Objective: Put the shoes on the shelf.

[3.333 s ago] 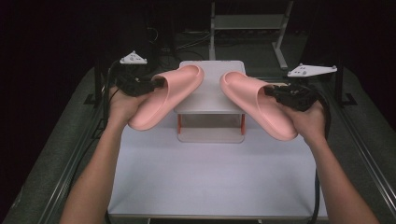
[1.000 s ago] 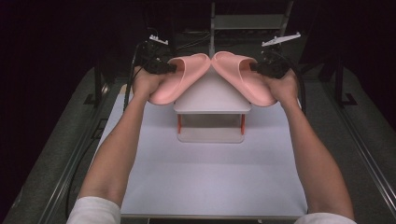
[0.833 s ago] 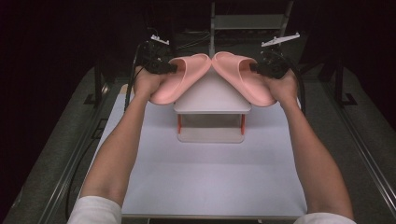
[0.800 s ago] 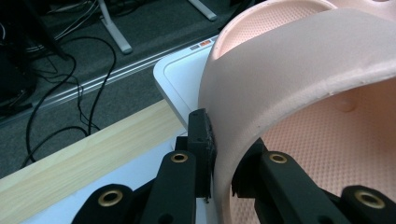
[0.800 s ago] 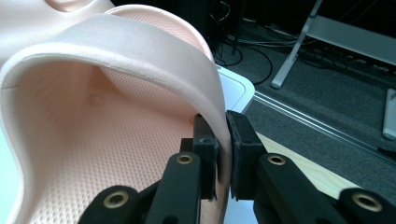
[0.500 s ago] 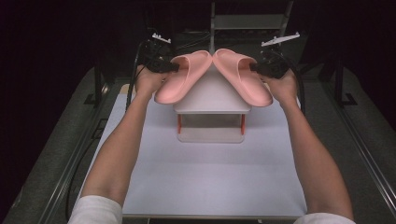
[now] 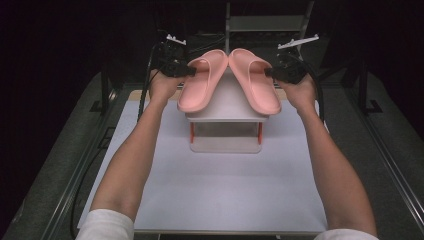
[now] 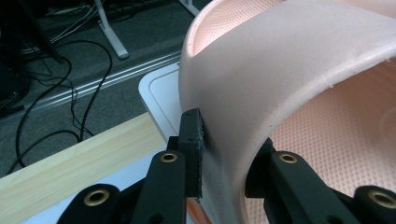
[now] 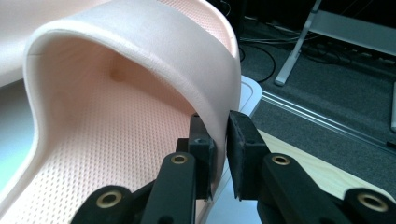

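Pink foam slippers [image 7: 202,80] [image 7: 255,77] lie toe to toe on the white stand [image 7: 225,117]. Left gripper [image 7: 192,71] and right gripper [image 7: 268,72] pinch their straps, jaws just easing apart.

Background stuff: a white board [image 7: 220,185] covers the table, light wooden strip [image 8: 70,168] along its edge. Grey carpet [image 7: 60,165] around it, black cables [image 8: 60,84] trailing, and a metal stand [image 7: 267,22] behind.
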